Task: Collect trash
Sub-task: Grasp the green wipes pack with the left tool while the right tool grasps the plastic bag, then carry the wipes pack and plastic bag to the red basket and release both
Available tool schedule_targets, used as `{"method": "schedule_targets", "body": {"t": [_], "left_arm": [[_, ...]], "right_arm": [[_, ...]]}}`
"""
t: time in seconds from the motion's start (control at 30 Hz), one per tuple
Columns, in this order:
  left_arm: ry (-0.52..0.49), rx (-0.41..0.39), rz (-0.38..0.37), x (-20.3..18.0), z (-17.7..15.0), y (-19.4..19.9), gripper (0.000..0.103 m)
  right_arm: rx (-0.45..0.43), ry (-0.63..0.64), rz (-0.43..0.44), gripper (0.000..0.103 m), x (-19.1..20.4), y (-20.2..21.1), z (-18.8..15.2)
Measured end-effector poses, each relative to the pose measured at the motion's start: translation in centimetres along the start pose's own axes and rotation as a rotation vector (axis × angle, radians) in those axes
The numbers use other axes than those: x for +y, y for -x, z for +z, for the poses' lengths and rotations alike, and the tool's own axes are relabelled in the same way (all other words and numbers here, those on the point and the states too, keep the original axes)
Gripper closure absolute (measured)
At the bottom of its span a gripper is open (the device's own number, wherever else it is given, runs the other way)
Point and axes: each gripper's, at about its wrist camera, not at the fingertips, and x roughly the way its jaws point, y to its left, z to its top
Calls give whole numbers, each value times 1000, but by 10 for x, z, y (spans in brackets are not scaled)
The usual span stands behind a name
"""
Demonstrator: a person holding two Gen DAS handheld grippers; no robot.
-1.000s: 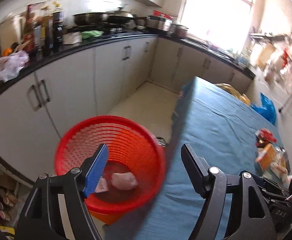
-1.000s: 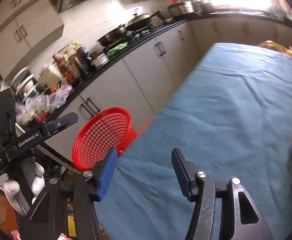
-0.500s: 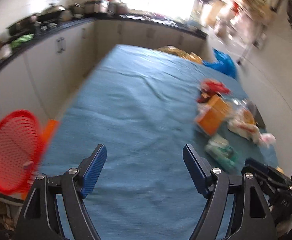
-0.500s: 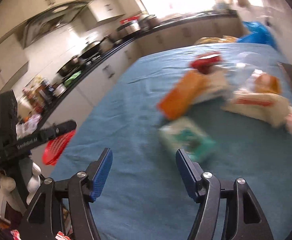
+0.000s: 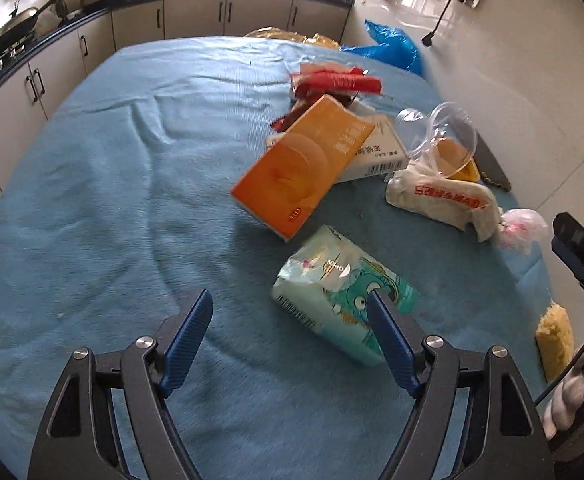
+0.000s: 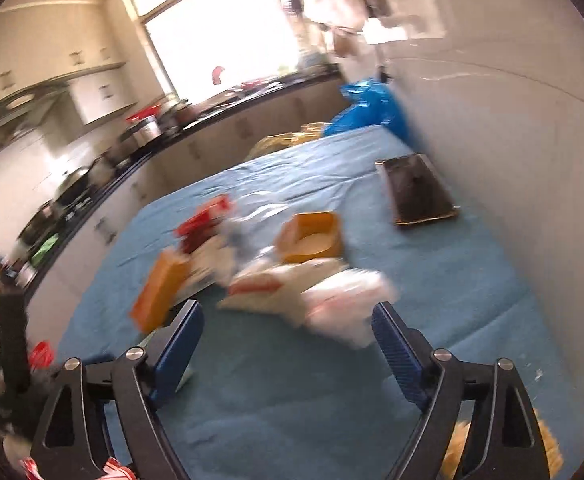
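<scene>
A kitchen with pale cabinets and a dark counter surrounds a table covered in a blue cloth [image 5: 104,184]. In the left wrist view, the left gripper [image 5: 290,312] hangs above the cloth with its blue-padded jaws spread wide, holding nothing. A pale green packet [image 5: 331,280] lies just ahead, partly behind the right-hand finger. Beyond it lie an orange box [image 5: 303,168], a white bag [image 5: 439,196] with red print, a clear plastic cup [image 5: 447,140] and red wrappers [image 5: 331,80]. The right wrist view is blurred. The right gripper [image 6: 288,328] is also wide open and empty, above the cloth, facing the white bag [image 6: 284,284] and a crumpled white wrapper [image 6: 347,300]. A dark tray [image 6: 415,190] lies near the wall.
</scene>
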Motion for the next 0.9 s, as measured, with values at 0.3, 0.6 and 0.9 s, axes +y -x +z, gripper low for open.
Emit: {"method": "schedule_targets", "body": {"t": [0.3,0.6,0.9], "left_arm": [[-2,-2,23,-17,4,-18,12],[-6,-35,31,-31,-2,-10,76],[45,-45,-46,-12,-17,16,87]], "right_arm": [[40,-60,-72,13,-22,-39,4],[91,-129,-82,66,-35,-44,-6],[41,-95,-7,68,-15,-8,-15]]}}
